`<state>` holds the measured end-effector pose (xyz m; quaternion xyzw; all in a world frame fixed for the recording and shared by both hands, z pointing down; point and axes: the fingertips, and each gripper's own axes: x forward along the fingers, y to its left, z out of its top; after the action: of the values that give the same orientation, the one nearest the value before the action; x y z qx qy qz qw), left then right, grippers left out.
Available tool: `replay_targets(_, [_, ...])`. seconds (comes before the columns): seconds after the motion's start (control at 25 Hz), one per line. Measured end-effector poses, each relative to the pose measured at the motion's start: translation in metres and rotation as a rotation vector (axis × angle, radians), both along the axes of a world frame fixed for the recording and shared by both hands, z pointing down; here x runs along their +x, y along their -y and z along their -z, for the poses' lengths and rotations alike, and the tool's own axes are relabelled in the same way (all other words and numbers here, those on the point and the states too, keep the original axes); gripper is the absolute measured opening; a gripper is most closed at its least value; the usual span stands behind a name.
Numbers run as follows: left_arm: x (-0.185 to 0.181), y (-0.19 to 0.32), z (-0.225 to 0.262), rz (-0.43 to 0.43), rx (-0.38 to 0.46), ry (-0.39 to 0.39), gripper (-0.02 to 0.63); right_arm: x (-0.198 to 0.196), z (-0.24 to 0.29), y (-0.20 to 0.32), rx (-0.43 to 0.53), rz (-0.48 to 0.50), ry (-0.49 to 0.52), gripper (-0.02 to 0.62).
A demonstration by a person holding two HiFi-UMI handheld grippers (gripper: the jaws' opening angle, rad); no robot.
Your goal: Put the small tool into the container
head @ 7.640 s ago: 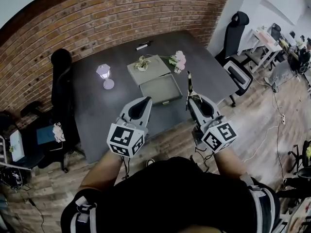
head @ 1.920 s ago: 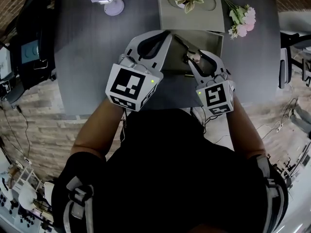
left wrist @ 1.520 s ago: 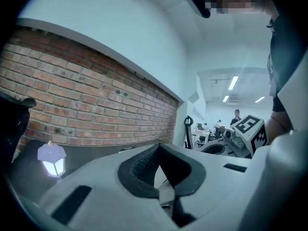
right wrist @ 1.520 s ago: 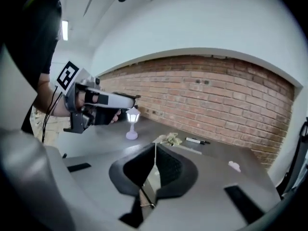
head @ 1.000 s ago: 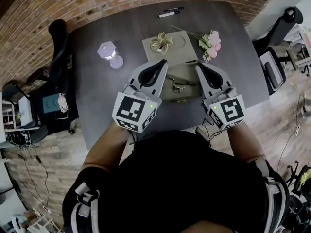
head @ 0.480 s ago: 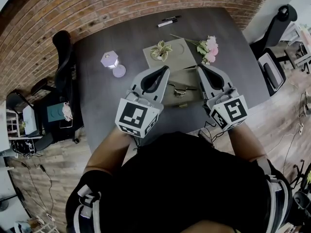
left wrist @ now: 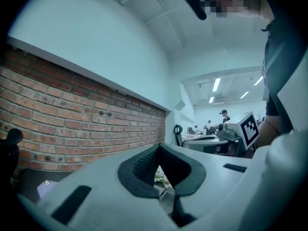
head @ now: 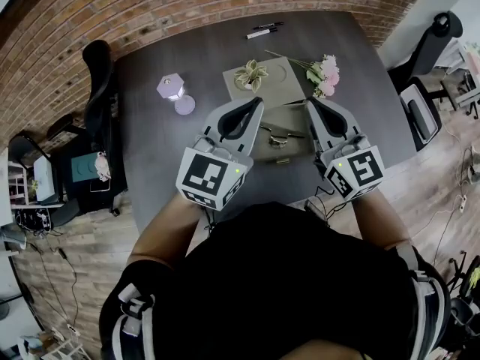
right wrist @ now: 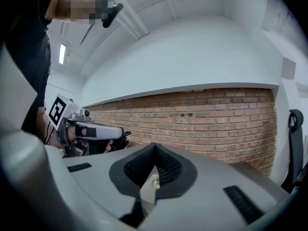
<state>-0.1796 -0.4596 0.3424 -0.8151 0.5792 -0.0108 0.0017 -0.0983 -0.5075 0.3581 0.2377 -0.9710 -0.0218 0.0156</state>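
Note:
The small dark metal tool (head: 274,133) lies inside the open drawer (head: 297,145) of the grey box container (head: 277,88) on the dark table. My left gripper (head: 259,103) hovers over the drawer's left edge, shut, with nothing held. On the other side my right gripper (head: 312,102) is over the drawer's right edge, also shut and empty. In the left gripper view the jaw tips (left wrist: 159,146) meet with nothing between them. The right gripper view shows the same of its tips (right wrist: 154,146), and both grippers point level toward the brick wall.
A small potted plant (head: 251,73) stands on the box top, and pink flowers (head: 323,72) lie to its right. A lilac lamp (head: 173,91) stands to the left, markers (head: 259,31) lie at the far edge. Black chairs (head: 97,73) flank the table.
Earlier the right gripper carried the tool to the drawer; now the tool lies in the drawer and the right gripper is shut and empty. Over the last second both grippers have stayed put.

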Motion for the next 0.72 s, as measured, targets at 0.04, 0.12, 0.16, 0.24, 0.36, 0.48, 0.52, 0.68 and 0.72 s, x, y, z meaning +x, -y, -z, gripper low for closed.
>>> replay_targets(0.04, [0.0004, -0.0002, 0.0002, 0.001, 0.001, -0.001, 0.008, 0.0002, -0.0006, 0.0001, 0.000, -0.001, -0.002, -0.005])
replay_targets(0.12, [0.0013, -0.0006, 0.0002, 0.001, 0.003, -0.005, 0.008, 0.0007, -0.0015, 0.0001, 0.001, -0.003, -0.005, -0.005])
replay_targets(0.16, [0.0019, -0.0009, -0.0001, 0.001, 0.003, -0.007, 0.008, 0.0012, -0.0018, 0.0000, 0.001, -0.006, -0.006, -0.005])
replay_targets(0.24, [0.0030, -0.0014, -0.0006, -0.001, 0.002, -0.009, 0.008, 0.0026, -0.0015, -0.0007, 0.002, -0.010, -0.006, -0.005])
replay_targets(0.36, [0.0053, -0.0017, 0.0005, -0.005, 0.005, -0.009, 0.008, 0.0055, -0.0005, -0.0007, 0.001, -0.013, -0.006, -0.005])
replay_targets(0.48, [0.0057, -0.0019, 0.0021, -0.006, 0.009, -0.009, 0.008, 0.0068, -0.0001, 0.0004, -0.007, -0.021, 0.001, -0.005])
replay_targets(0.52, [0.0054, -0.0020, 0.0023, -0.005, 0.010, -0.009, 0.009, 0.0067, 0.0002, 0.0004, -0.009, -0.022, 0.004, -0.005])
replay_targets(0.68, [0.0035, -0.0018, 0.0031, 0.001, 0.011, -0.009, 0.008, 0.0044, 0.0003, 0.0002, -0.009, -0.015, 0.003, -0.005])
replay_targets(0.72, [0.0034, -0.0017, 0.0031, 0.002, 0.011, -0.009, 0.008, 0.0041, 0.0000, 0.0002, -0.011, -0.014, 0.003, -0.005])
